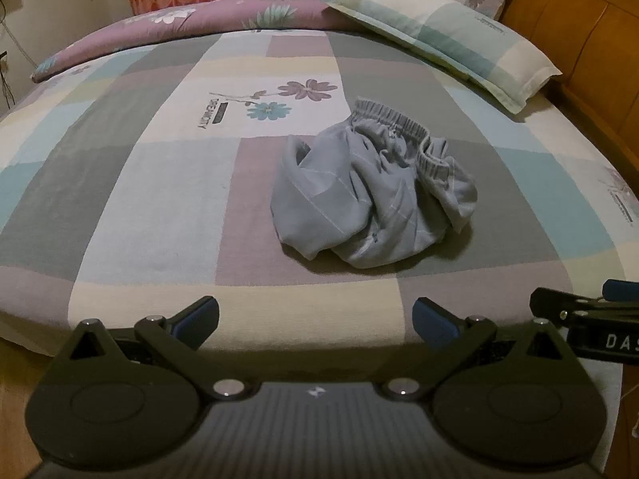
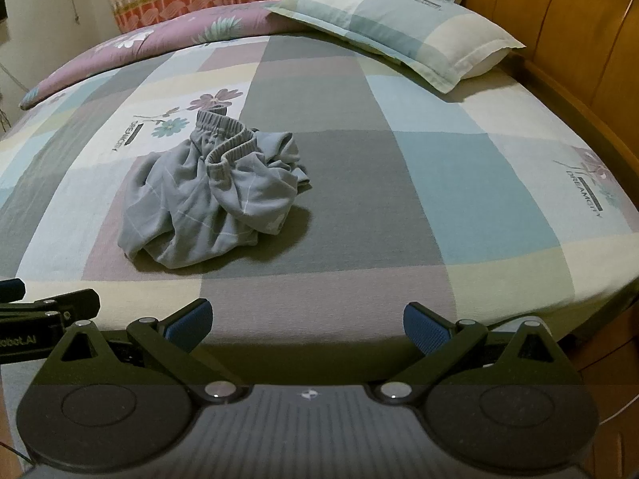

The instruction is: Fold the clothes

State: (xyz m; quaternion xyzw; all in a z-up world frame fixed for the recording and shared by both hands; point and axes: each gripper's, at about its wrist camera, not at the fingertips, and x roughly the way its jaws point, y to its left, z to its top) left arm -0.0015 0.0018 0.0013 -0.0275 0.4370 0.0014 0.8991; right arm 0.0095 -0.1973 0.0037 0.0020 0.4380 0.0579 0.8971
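The left gripper (image 1: 315,321) hangs at the near edge of the bed (image 1: 159,183), jaws spread wide and empty. The right gripper (image 2: 307,325) sits beside it, likewise wide apart and holding nothing. Out ahead, well apart from both, the shorts (image 1: 371,195) lie in a crumpled heap mid-bed, waistband (image 1: 393,117) on the far side. Folding has not begun, I judge; the next move calls for reaching in, pinching the waistband and spreading the cloth flat.
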